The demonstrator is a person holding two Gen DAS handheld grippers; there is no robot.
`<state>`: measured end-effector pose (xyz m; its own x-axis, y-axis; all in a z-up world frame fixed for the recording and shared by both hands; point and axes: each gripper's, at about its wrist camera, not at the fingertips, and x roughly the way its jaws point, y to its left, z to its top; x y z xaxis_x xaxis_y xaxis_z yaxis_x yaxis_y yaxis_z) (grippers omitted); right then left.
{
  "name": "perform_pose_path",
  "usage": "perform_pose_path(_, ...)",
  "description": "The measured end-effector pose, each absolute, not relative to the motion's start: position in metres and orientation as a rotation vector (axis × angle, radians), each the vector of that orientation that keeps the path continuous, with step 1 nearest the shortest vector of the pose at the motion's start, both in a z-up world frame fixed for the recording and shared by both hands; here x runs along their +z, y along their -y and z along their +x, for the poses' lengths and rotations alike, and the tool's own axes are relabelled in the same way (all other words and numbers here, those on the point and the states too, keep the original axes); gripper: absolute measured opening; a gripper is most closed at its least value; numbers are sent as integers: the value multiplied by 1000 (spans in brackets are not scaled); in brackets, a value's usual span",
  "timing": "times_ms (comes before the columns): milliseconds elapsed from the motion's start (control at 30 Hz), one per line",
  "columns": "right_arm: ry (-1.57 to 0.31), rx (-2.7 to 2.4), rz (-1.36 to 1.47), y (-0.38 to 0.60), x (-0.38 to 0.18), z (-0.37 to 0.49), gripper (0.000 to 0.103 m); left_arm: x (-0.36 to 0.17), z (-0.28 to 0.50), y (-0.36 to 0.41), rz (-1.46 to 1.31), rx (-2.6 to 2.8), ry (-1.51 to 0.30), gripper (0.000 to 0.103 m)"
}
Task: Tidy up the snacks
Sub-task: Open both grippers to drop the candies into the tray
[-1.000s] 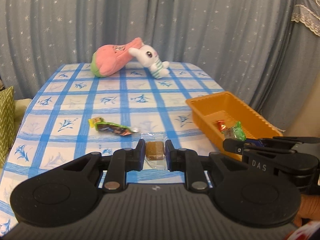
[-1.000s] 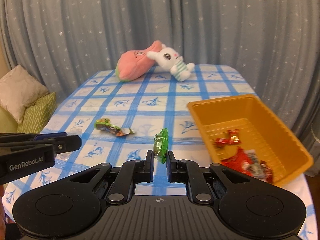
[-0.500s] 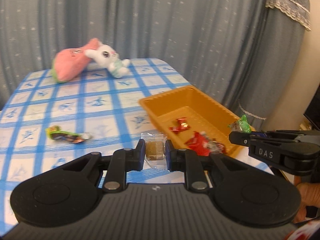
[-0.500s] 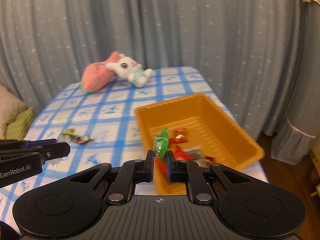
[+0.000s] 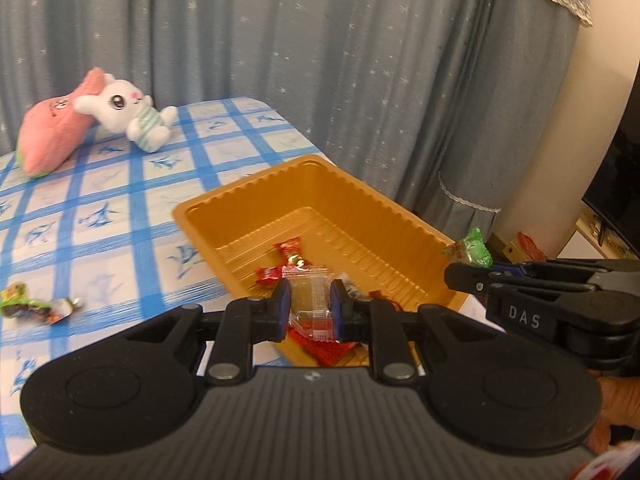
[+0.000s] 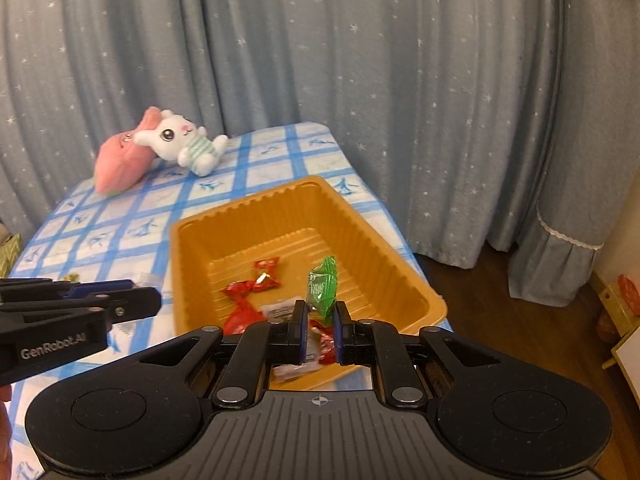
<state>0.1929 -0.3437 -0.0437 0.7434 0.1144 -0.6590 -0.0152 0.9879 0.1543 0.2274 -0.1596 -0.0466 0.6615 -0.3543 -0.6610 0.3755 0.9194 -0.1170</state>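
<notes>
Clear-wrapped brown snack [image 5: 310, 306]: pinched in closed left gripper [image 5: 309, 311], over orange tray [image 5: 404, 220] near edge; risk, early release drops it on tablecloth [image 5: 100, 216]. Green snack [image 6: 322, 284]: clamped in closed right gripper [image 6: 321, 330], above tray; thin hold, may slip.

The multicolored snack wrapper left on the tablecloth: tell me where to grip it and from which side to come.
Grip the multicolored snack wrapper across its narrow middle, coming down from above. It lies flat and stretched out along the checked tablecloth, with thin twisted ends that would likely slip, and nothing crowds it. Fingers should straddle its short width.
</notes>
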Motion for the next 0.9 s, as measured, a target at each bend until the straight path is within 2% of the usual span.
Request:
perform_pose_path(200, -742, 55, 150, 353, -52, 202, 13, -56, 242, 175, 25, -437, -754, 20)
perform_pose_path(267, -745, 54, 152, 355, -55, 203, 13, -57, 243, 176, 22, -446, -756, 30)
perform_pose_path(700, -747, 81, 164, 351, -57, 207, 13, -54, 231, 119, 12, -305, -749, 33)
perform_pose_path(900, -720, 117, 182, 344, -53, 218, 13, -49, 223, 101, -3, -271, -734, 39)
